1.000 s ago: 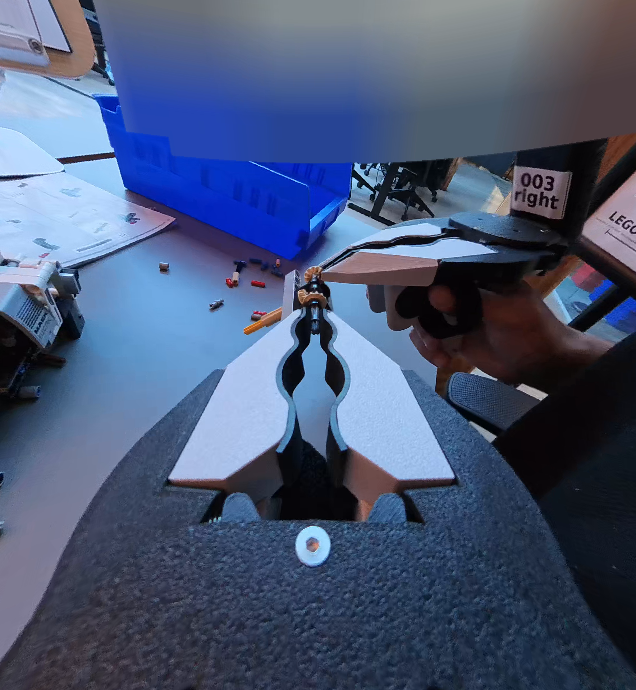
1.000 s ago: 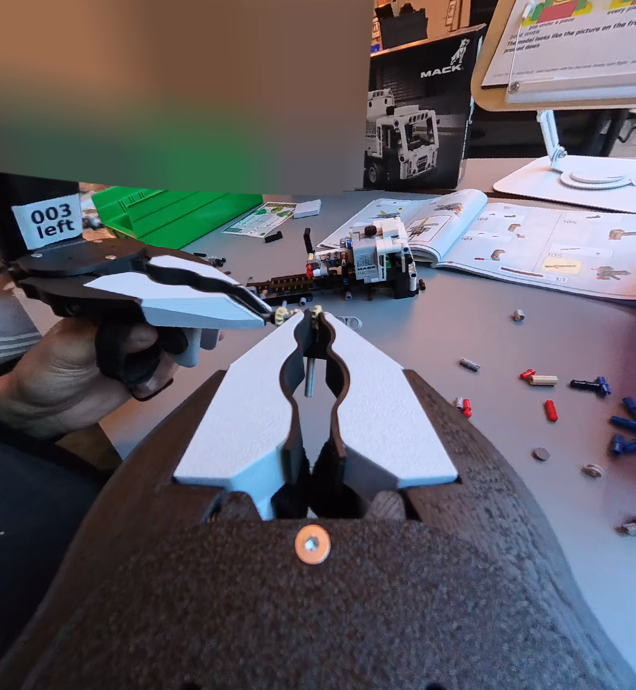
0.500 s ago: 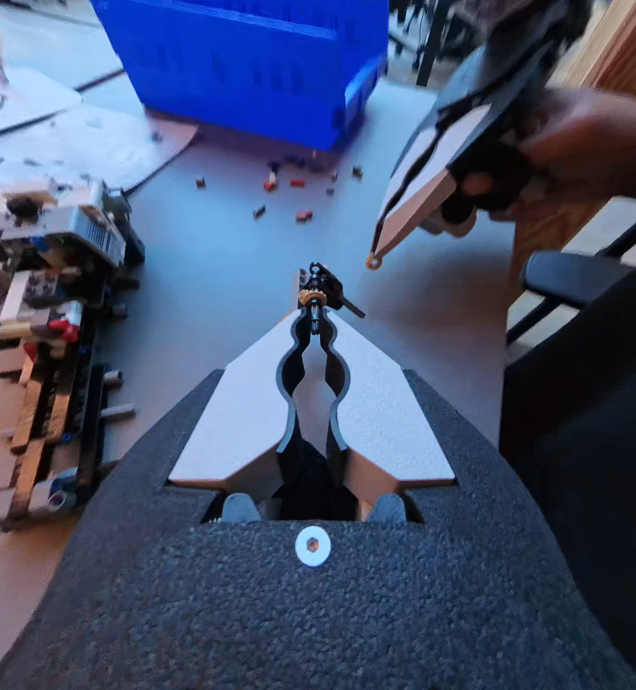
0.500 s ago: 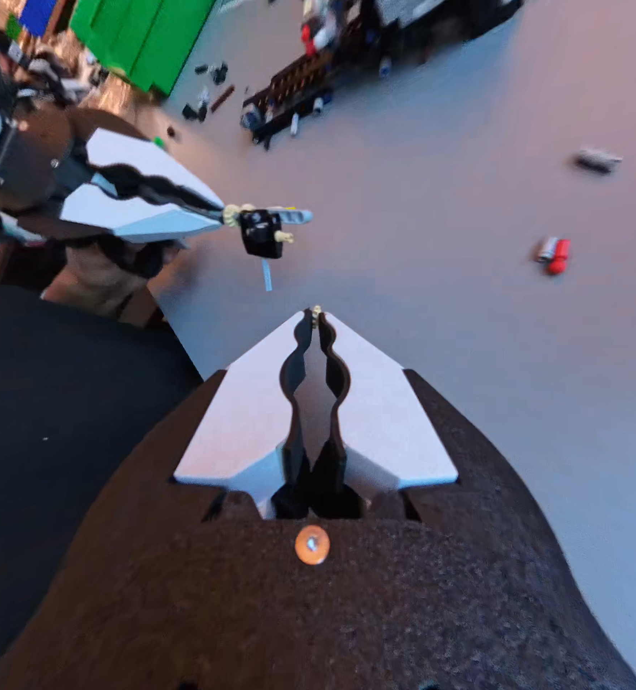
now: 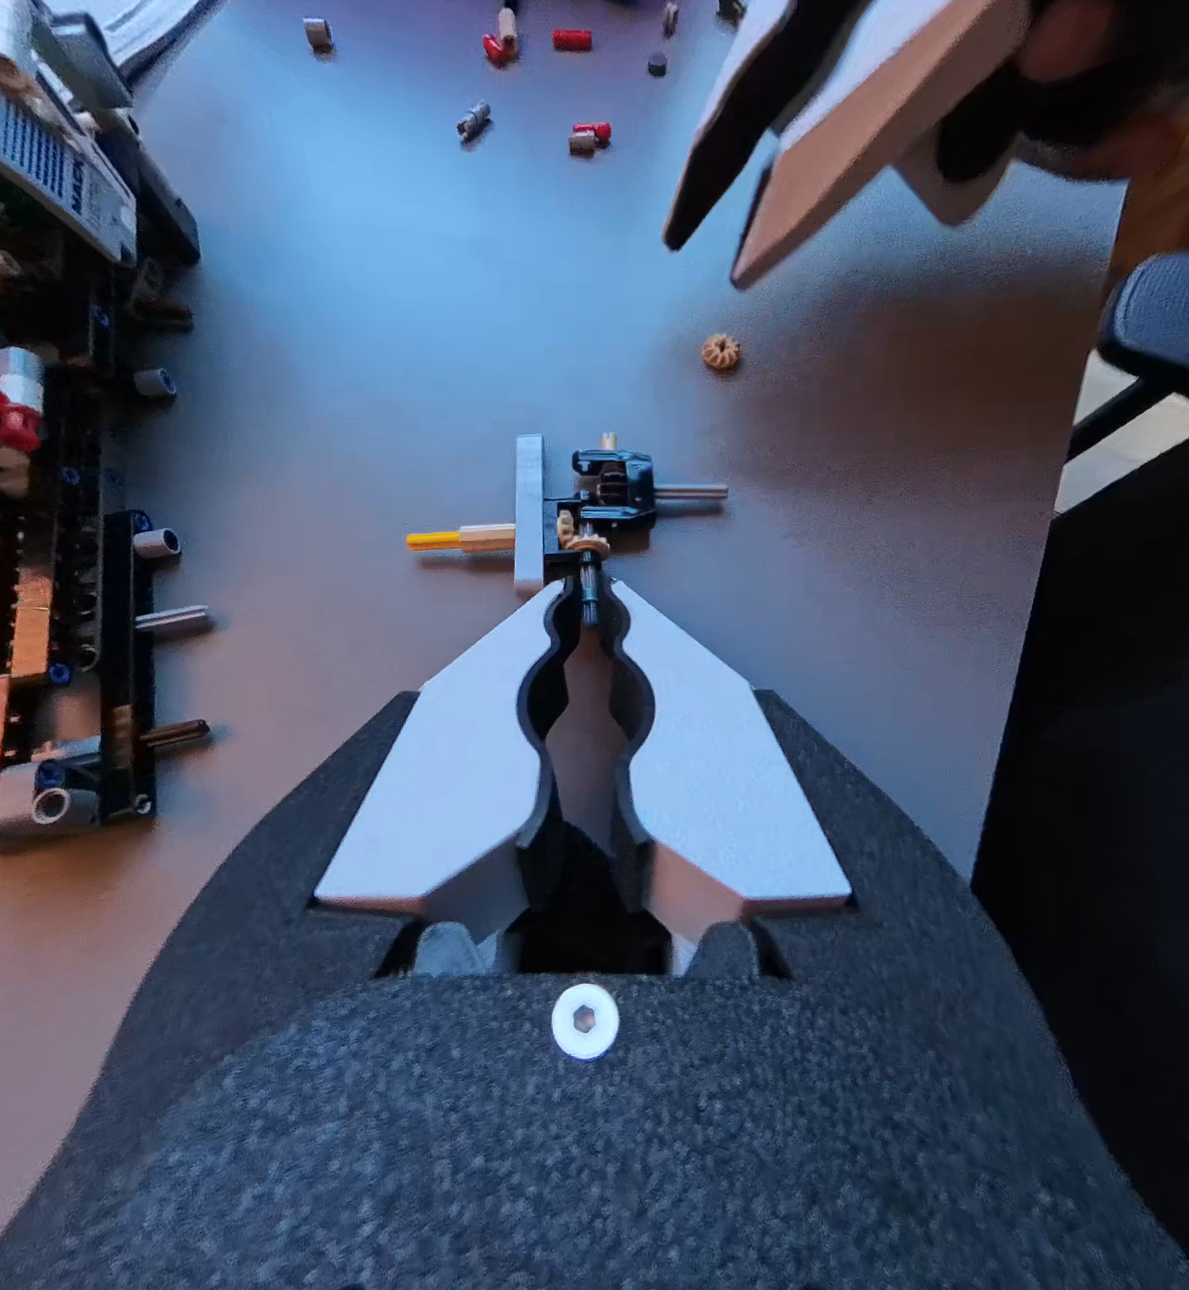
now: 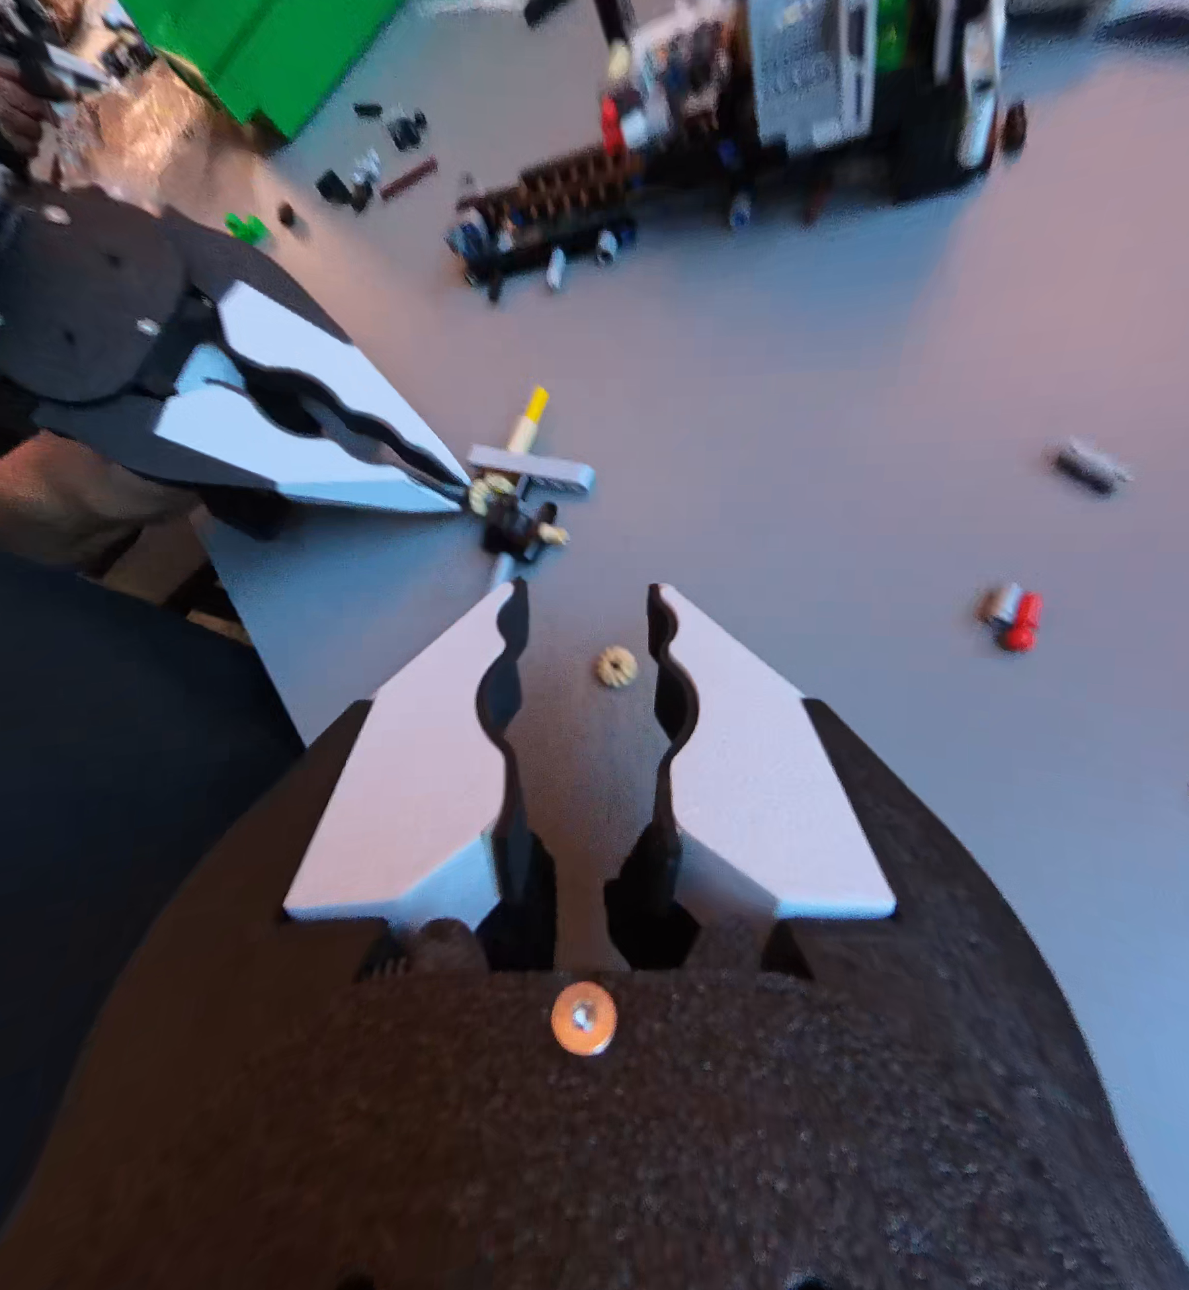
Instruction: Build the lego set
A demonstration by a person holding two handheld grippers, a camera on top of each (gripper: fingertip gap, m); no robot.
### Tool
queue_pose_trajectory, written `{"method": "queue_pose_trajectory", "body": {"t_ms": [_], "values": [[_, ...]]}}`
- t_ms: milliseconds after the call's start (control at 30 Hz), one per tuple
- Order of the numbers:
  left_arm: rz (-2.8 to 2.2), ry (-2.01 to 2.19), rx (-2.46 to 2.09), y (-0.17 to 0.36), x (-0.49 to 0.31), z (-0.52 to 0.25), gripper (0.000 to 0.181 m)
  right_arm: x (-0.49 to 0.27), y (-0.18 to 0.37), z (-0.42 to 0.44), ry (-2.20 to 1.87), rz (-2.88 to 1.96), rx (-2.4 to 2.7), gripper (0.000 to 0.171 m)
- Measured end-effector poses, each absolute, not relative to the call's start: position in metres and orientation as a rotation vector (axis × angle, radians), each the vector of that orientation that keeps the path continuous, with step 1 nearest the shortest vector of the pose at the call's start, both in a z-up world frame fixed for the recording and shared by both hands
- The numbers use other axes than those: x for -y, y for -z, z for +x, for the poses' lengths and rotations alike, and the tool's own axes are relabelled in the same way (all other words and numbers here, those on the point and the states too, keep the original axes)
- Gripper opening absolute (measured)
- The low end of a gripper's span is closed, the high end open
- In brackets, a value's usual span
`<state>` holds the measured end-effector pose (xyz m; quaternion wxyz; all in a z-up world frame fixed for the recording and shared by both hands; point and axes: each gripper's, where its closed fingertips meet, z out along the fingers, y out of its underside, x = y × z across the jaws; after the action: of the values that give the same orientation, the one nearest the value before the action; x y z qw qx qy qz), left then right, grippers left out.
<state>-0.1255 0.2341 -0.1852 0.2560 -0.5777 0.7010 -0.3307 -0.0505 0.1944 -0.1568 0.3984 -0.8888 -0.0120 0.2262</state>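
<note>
My left gripper (image 5: 590, 593) is shut on the dark axle end of a small sub-assembly (image 5: 609, 488): a black frame with tan gears, a grey beam (image 5: 528, 509) and a yellow axle (image 5: 431, 539). It lies low on the grey table. It also shows in the right wrist view (image 6: 518, 520), held by the left gripper (image 6: 462, 488). A loose tan gear (image 5: 720, 351) lies on the table to the right. My right gripper (image 6: 584, 593) is open and empty, with the tan gear (image 6: 617, 666) on the table between its fingers. The right gripper (image 5: 704, 264) hovers at the upper right.
The partly built truck chassis (image 5: 54, 558) lies at the left, its pins pointing right; it shows blurred in the right wrist view (image 6: 717, 139). Loose red and grey pins (image 5: 588, 136) lie farther off. A green bin (image 6: 263, 56), a red pin (image 6: 1017, 614) and a chair armrest (image 5: 1171, 321) are nearby. Tip to tip, the grippers are about 10 centimetres apart.
Both grippers have come down toward the table. The right gripper has opened and the tan gear it held now lies on the table. The left gripper still holds the sub-assembly, now low on the table.
</note>
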Motion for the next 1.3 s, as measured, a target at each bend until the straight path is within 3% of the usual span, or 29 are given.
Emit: {"method": "queue_pose_trajectory", "body": {"t_ms": [100, 400, 700, 933, 1300], "values": [[-1.629, 0.939, -1.860, 0.184, -0.234, -0.124, 0.002, -0.206, 0.156, -0.078, -0.571, -2.248, -0.001, 0.051], [-1.673, 0.961, -1.840, 0.185, -0.230, -0.121, 0.003, -0.225, 0.181, -0.094, -0.309, -2.275, 0.034, 0.041], [-1.670, 0.935, -1.870, 0.189, -0.228, -0.122, 0.002, -0.231, 0.164, -0.088, -0.263, -2.190, 0.100, 0.034], [-1.683, 0.937, -1.856, 0.188, -0.225, -0.119, 0.002, -0.227, 0.184, -0.089, -0.238, -2.293, 0.093, 0.043], [-1.686, 0.926, -1.869, 0.190, -0.224, -0.117, 0.002, -0.223, 0.186, -0.094, -0.211, -2.278, 0.140, 0.026]]}}
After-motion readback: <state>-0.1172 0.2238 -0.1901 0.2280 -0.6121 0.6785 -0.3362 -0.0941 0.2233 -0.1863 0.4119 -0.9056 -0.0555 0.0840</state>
